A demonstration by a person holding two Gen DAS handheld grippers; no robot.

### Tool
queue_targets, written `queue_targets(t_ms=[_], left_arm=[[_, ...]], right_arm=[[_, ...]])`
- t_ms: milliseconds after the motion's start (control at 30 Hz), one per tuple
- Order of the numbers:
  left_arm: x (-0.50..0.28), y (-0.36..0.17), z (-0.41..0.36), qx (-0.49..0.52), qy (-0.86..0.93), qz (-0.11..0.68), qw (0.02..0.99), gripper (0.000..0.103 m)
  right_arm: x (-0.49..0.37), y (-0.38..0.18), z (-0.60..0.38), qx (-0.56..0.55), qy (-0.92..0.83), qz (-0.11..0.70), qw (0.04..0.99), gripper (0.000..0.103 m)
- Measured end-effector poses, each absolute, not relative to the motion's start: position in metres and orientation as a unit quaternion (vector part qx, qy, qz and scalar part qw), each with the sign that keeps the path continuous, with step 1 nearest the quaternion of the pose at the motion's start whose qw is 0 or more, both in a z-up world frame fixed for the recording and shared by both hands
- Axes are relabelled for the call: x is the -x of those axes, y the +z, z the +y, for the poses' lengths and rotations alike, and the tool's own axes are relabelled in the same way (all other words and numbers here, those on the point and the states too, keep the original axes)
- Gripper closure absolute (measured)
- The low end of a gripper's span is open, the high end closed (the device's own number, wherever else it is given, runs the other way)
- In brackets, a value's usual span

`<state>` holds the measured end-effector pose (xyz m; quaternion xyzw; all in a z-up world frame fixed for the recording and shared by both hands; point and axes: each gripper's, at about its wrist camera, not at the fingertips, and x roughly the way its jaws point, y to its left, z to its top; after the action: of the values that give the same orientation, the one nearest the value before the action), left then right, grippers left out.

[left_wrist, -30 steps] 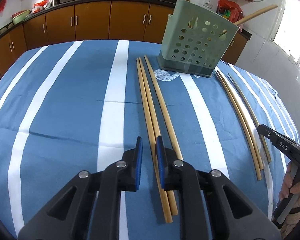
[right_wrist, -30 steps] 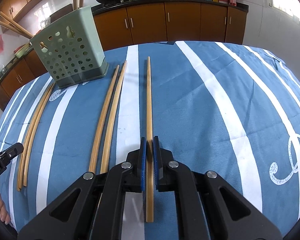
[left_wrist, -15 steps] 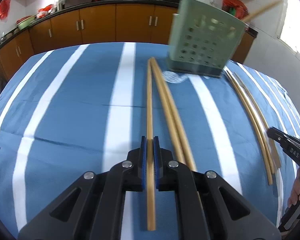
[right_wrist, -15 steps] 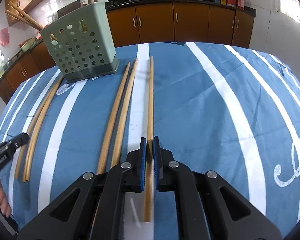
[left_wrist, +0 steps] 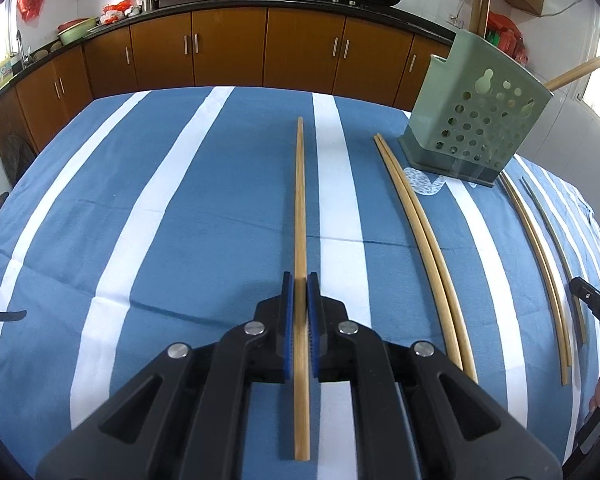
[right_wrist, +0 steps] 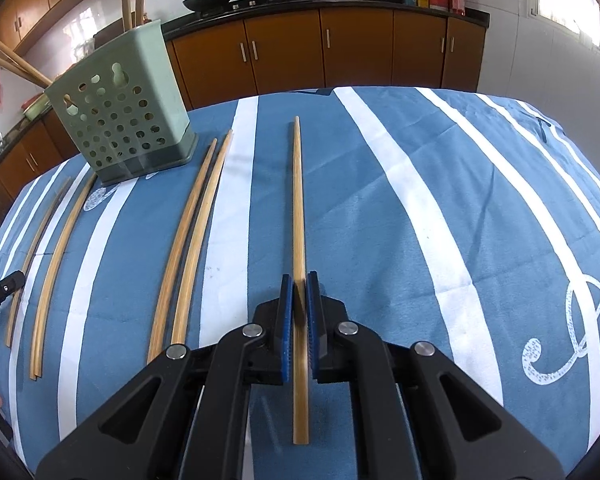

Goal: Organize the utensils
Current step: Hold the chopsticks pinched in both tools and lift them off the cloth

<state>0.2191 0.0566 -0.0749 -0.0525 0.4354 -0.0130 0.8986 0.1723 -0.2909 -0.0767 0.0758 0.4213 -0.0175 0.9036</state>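
Note:
My left gripper (left_wrist: 300,280) is shut on a long wooden chopstick (left_wrist: 300,200) that points forward above the striped cloth. My right gripper (right_wrist: 299,280) is shut on another wooden chopstick (right_wrist: 297,200) in the same way. A green perforated utensil holder (left_wrist: 476,120) stands at the far right in the left wrist view and at the far left in the right wrist view (right_wrist: 128,120), with several chopsticks sticking out of it. A pair of chopsticks (left_wrist: 420,232) lies on the cloth beside it, also seen in the right wrist view (right_wrist: 192,232).
More chopsticks (left_wrist: 540,256) lie near the table's right edge, shown at the left in the right wrist view (right_wrist: 56,256). The blue-and-white striped tablecloth (left_wrist: 180,220) covers the table. Brown kitchen cabinets (left_wrist: 228,52) and a counter with woks stand behind.
My left gripper closed on one chopstick of the trio and lifted it leftward, away from the other two. My right gripper has raised its chopstick; the holder looks farther left.

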Motion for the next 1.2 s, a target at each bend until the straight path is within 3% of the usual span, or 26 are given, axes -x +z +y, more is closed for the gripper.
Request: queue_targets(t_ms=[1200], left_arm=[[-0.2098, -0.0765, 0.0496, 0.046, -0.022, 0.437, 0.898, 0.094]], right_arm=[[-0.1665, -0.0769, -0.288, -0.072, -0.021, 0.422, 0.903, 0.095]])
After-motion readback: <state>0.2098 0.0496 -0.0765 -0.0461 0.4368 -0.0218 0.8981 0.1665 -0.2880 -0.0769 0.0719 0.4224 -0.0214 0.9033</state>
